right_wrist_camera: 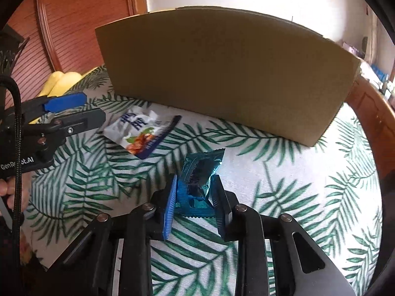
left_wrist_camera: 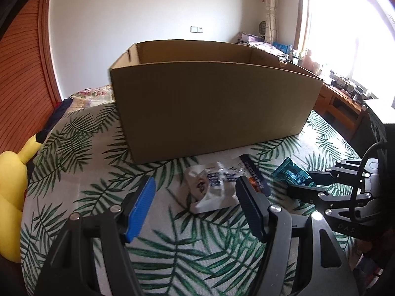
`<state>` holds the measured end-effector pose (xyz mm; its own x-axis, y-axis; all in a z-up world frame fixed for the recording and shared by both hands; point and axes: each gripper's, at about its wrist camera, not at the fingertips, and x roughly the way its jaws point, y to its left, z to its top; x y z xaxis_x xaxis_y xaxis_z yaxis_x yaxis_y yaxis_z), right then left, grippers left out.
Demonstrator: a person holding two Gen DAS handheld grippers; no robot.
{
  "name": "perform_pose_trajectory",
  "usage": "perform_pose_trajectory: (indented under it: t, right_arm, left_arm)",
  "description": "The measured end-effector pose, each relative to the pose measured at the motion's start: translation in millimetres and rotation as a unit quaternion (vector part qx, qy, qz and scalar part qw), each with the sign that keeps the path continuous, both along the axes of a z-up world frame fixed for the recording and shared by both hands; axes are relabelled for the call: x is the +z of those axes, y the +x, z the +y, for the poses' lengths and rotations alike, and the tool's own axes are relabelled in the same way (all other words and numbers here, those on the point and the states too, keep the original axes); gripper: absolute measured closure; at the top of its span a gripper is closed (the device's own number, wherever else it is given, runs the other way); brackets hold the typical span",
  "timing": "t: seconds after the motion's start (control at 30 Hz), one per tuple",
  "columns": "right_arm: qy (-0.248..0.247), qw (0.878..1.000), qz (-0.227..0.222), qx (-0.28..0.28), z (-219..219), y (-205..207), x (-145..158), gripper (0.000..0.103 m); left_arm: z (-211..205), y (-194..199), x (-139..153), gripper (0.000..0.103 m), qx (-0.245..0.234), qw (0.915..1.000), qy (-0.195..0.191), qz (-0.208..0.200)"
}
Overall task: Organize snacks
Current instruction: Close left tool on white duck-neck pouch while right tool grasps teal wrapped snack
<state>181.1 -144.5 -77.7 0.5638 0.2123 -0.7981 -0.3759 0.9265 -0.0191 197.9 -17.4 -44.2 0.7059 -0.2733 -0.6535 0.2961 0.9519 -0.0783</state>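
Observation:
A teal foil snack packet (right_wrist_camera: 197, 170) lies on the leaf-print bedsheet (right_wrist_camera: 284, 197), and my right gripper (right_wrist_camera: 195, 180) is shut on its near end, pads pressing both sides. A white snack packet with a dark blue edge (right_wrist_camera: 140, 130) lies to its left. In the left wrist view my left gripper (left_wrist_camera: 196, 180) hovers open just in front of that white packet (left_wrist_camera: 214, 190), touching nothing. The right gripper (left_wrist_camera: 300, 181) shows at the right with the teal packet (left_wrist_camera: 288, 171) in it. A big open cardboard box (left_wrist_camera: 214, 103) stands behind both packets.
A yellow plush toy (left_wrist_camera: 12, 185) lies at the bed's left edge against a slatted wooden panel (left_wrist_camera: 22, 74). A cluttered wooden desk (left_wrist_camera: 345, 98) stands right of the box under a bright window. The left gripper (right_wrist_camera: 91, 107) reaches in from the left in the right wrist view.

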Motion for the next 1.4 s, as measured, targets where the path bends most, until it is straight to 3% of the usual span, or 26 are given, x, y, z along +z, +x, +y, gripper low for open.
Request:
perform_pose_trajectory:
  t: [0.33, 0.77, 0.97, 1.07, 1.4]
  right_arm:
    - [-0.011, 1.0, -0.001, 0.0, -10.0, 1.1, -2.6, 0.076]
    - [-0.007, 1.0, 0.0, 0.001, -11.3, 1.3, -2.2, 0.076]
    - [-0.009, 1.0, -0.002, 0.001, -9.3, 1.4, -2.4, 0.075]
    - [-0.008, 1.0, -0.002, 0.001, -9.7, 1.5, -2.6, 0.075]
    - [-0.007, 1.0, -0.002, 0.002, -9.2, 1.0, -2.8, 0.075]
  left_arm:
    - [-27.8, 21.9, -1.5, 0.035, -0.015, 0.9995, -0.006, 0.028]
    - [-51.8, 37.0, -16.4, 0.035, -0.013, 0.9977, 0.031, 0.059]
    - [-55.3, 38.5, -21.8, 0.028, -0.001, 0.9971, 0.05, 0.057]
    - [-54.1, 42.4, -28.3, 0.025, 0.003, 0.9955, 0.052, 0.079]
    - [-57.6, 44.8, -32.0, 0.023, 0.001, 0.9953, 0.051, 0.082]
